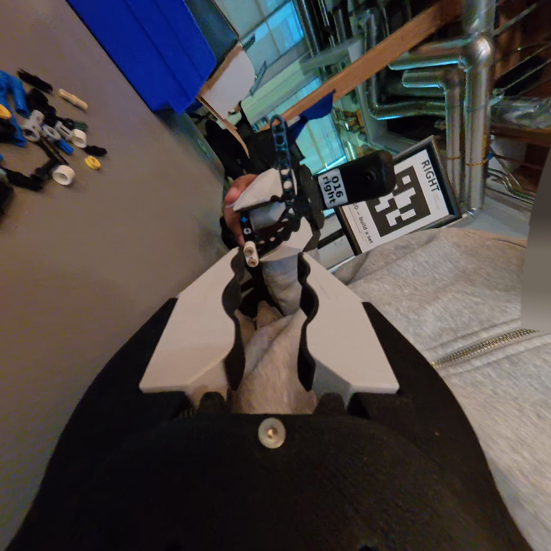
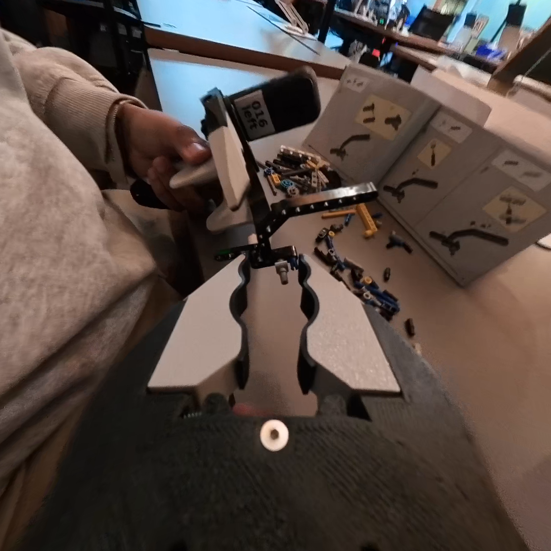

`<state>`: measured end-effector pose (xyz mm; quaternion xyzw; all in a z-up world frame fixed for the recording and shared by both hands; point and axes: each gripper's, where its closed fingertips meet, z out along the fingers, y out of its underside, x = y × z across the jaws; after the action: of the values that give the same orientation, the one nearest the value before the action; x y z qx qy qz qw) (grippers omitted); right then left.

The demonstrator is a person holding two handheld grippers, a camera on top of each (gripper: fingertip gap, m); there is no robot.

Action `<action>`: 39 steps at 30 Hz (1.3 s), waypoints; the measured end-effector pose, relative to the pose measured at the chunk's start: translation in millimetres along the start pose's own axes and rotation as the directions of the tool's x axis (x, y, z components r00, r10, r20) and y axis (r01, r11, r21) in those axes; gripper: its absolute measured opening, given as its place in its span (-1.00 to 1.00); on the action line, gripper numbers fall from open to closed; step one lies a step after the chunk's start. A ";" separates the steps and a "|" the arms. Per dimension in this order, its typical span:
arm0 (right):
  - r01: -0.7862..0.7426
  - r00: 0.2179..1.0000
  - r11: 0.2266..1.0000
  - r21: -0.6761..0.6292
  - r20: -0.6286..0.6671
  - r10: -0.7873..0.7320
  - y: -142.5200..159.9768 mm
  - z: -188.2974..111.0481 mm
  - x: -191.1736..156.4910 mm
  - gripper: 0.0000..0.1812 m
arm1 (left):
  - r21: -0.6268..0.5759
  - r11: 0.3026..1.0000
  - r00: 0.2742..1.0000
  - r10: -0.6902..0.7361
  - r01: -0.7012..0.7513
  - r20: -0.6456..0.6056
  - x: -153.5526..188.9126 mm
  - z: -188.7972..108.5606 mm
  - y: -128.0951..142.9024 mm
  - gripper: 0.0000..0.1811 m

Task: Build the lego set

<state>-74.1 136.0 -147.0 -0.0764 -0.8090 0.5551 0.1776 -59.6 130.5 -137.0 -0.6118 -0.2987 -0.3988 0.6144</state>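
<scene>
A black lego assembly of holed beams (image 2: pixel 313 205) hangs in the air between my two grippers, which face each other. My right gripper (image 2: pixel 272 261) is closed on its lower cross part, where a grey axle (image 2: pixel 281 272) sticks out. In the left wrist view the right gripper (image 1: pixel 268 205) holds the bent beam (image 1: pixel 284 179). My left gripper (image 1: pixel 268 258) has its jaws partly apart. A white connector (image 1: pixel 250 253) and a black beam end lie against its left finger, with a gap on the other side. I cannot tell whether it grips. The left gripper (image 2: pixel 226 208) also shows in the right wrist view.
Loose lego pieces lie on the grey table (image 1: pixel 119 238) in a pile (image 1: pixel 50 128) and more are scattered (image 2: pixel 357 283) below the assembly. Grey sorting drawers (image 2: pixel 432 179) stand behind them. A blue bin (image 1: pixel 149 44) and a framed sign (image 1: pixel 411 193) are farther off. A grey sweatshirt (image 2: pixel 59 208) is close by. The grippers are tip to tip, or close to it.
</scene>
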 end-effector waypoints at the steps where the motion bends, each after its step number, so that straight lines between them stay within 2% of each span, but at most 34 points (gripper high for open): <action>1: -0.039 0.999 0.999 -0.014 0.004 0.040 2.8 1.6 1.4 -0.66 | 0.011 1.000 1.000 0.008 -0.008 0.009 -0.5 -0.6 -1.5 -0.59; 6: -0.197 0.980 0.978 -0.064 -0.004 0.197 13.7 6.9 9.1 -0.66 | 0.117 0.984 0.986 0.120 -0.133 0.112 -4.7 -5.6 -15.8 -0.42; 8: -0.254 0.967 0.964 -0.079 -0.010 0.254 17.7 8.9 11.5 -0.67 | 0.140 0.972 0.975 0.166 -0.187 0.149 -4.9 -6.7 -19.3 -0.41; 11: -0.292 0.956 0.949 -0.115 -0.012 0.293 25.7 11.5 11.4 -0.67 | 0.108 0.974 0.968 0.175 -0.197 0.180 -9.4 -3.7 -15.5 -0.43; 15: -0.288 0.957 0.948 -0.133 -0.015 0.288 28.9 13.2 10.8 -0.86 | 0.105 0.977 0.956 0.156 -0.187 0.248 -19.7 -4.5 -16.2 -0.54; 21: -0.278 0.961 0.950 -0.140 -0.033 0.276 30.2 8.9 15.6 -0.85 | 0.108 0.980 0.958 0.137 -0.168 0.251 -21.8 -6.2 -17.1 -0.59; 24: -0.292 0.956 0.946 -0.138 -0.042 0.289 28.3 4.4 19.5 -0.64 | 0.113 0.980 0.961 0.130 -0.162 0.245 -21.6 -6.6 -17.8 -0.59; 31: -0.294 0.955 0.898 -0.328 -0.063 0.290 59.4 -0.8 13.2 -0.44 | 0.108 0.984 0.966 0.114 -0.142 0.232 -21.7 -6.2 -17.1 -0.59; 34: -0.308 0.949 0.885 -0.350 -0.044 0.313 64.3 1.4 8.8 -0.49 | 0.101 0.985 0.966 0.110 -0.137 0.232 -22.3 -5.5 -16.4 -0.59; 37: -0.297 0.953 0.895 -0.333 -0.044 0.300 61.9 2.5 10.2 -0.66 | 0.098 0.986 0.966 0.109 -0.135 0.236 -22.9 -5.4 -15.9 -0.59; 39: -0.294 0.954 0.900 -0.321 -0.039 0.297 60.0 2.8 10.2 -0.67 | 0.095 0.987 0.965 0.108 -0.133 0.237 -23.2 -5.1 -15.5 -0.59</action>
<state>-89.0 159.1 -201.3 -0.2231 -0.8690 0.4357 0.0719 -85.1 129.3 -149.3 -0.6363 -0.3519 -0.2696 0.6313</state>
